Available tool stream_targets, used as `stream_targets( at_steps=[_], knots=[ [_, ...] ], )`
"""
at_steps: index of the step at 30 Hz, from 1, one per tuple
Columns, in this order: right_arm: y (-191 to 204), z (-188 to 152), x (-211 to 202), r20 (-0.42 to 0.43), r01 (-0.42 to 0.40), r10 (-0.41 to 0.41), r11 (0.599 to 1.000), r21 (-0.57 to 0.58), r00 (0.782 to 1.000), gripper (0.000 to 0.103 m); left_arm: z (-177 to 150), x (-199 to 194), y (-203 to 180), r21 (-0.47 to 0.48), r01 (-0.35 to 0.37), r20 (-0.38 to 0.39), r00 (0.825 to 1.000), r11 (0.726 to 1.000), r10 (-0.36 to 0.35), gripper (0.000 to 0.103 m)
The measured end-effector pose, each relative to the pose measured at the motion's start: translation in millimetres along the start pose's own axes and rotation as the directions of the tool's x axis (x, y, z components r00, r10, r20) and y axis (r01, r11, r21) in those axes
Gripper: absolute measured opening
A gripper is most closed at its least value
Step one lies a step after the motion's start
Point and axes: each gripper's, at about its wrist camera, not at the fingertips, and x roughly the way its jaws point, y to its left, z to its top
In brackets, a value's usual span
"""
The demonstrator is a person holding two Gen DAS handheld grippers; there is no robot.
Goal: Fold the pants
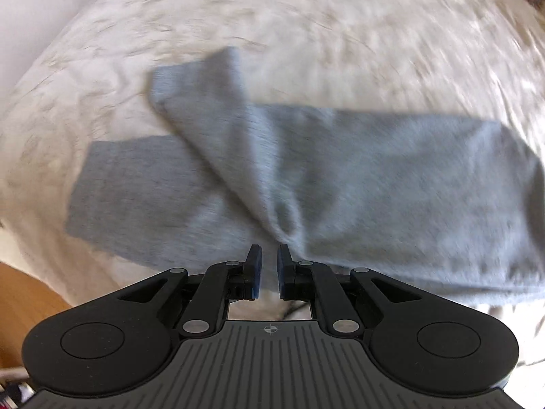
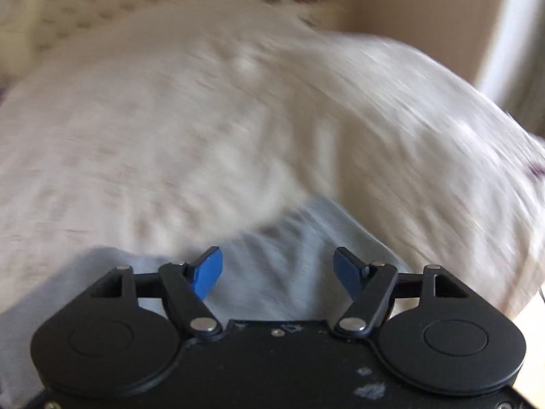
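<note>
Grey pants on white bedspread, bunched just ahead of left gripper fingers

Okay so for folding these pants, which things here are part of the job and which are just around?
Part of the job:
grey pants, one leg crossed over the other
left gripper, jaws nearly closed, pants edge at their tips
right gripper, jaws wide open over the pants
white bedspread, the folding surface

Just around:
tufted headboard
wooden floor

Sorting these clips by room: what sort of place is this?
Most likely a bedroom. The grey pants lie on a cream textured bedspread, what looks like a tufted headboard stands behind it, and wood flooring shows beside it.
</note>
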Motion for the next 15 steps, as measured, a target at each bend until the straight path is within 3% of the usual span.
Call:
stream_targets(
  at_steps=[3,7,15],
  knots=[
    [41.9,2.4,0.3,-0.007,-0.205,0.205,0.974,-0.095,0.979,0.078,8.0,9.3,27.0,-0.047,-0.030,-0.004,1.000,0.998,0.030,0.010],
    [111.9,-6.2,10.8,-0.128,-0.432,0.416,0.887,-0.161,0.901,0.079,21.0,27.2,63.7,-0.075,-0.059,-0.013,0.998,0.995,0.058,0.010],
    [272.3,-55.1,2.5,-0.296,-0.610,0.539,0.745,-0.269,0.788,0.085,50.1,62.4,136.3,-0.047,-0.045,-0.015,0.999,0.998,0.045,0.010]
  ],
)
